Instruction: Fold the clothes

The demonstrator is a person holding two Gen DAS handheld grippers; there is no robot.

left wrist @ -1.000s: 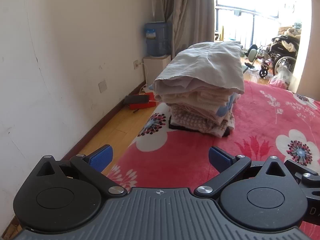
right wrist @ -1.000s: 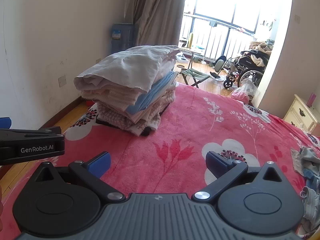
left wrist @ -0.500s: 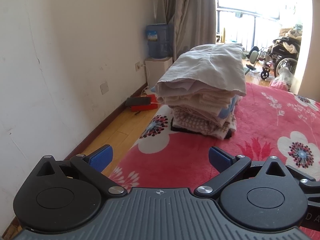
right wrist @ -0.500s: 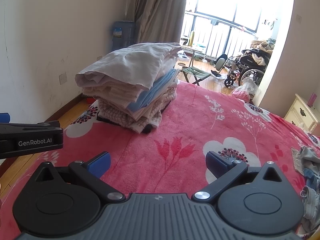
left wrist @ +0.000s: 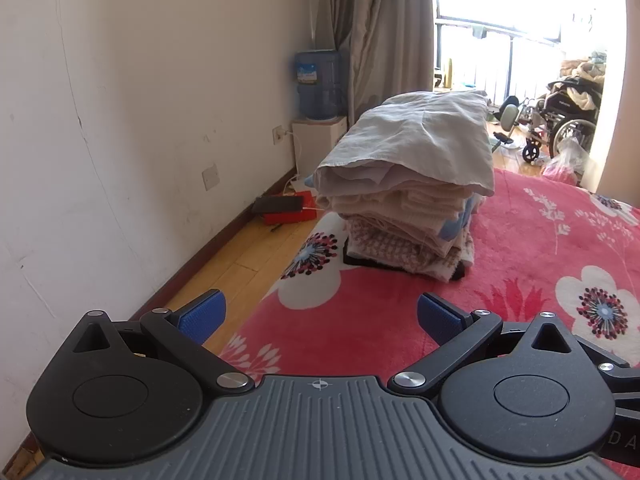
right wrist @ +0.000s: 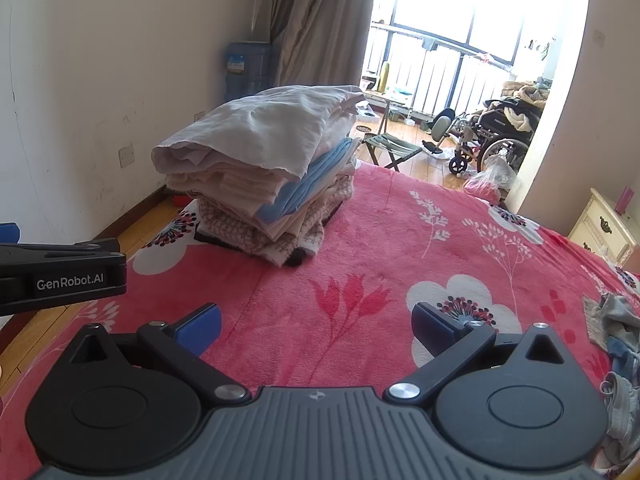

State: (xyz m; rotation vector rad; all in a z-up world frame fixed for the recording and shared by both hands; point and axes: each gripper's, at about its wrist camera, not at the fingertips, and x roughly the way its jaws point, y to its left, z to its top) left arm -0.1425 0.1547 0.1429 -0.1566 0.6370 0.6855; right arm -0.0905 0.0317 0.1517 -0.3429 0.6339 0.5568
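Bed: the red flowered blanket (right wrist: pixel 360 248) covers the whole work surface, soft and flat, which I judge is why folding is done on it rather than on the wooden floor (left wrist: pixel 224 264) beside it.
Folded stack: a pile of folded clothes (left wrist: pixel 412 184) stands near the bed's left edge, toward the wall, with a grey-white garment (right wrist: pixel 264 132) on top, cream knits under it and a blue layer (right wrist: pixel 304 188) showing on the right side; it is set off to one side, probably so the middle of the blanket is free for spreading the next piece.
Unfolded clothes: a crumpled heap (right wrist: pixel 616 332) lies at the right edge of the right wrist view, well apart from the stack; this looks like the work still to be done.
Left gripper: the left gripper (left wrist: pixel 320 316) hangs above the blanket's near left edge, aimed at the stack, its jaws wide apart and holding nothing; its body also shows at the left of the right wrist view.
Right gripper: the right gripper (right wrist: pixel 316 322) hovers over the open middle of the blanket, jaws spread and empty, the heap lying off to its right.
Step in hand: judging by two empty grippers and a tidy stack, one garment is finished and the next is yet to be fetched.
Next move: the right gripper is the nearer one to reach for the heap.
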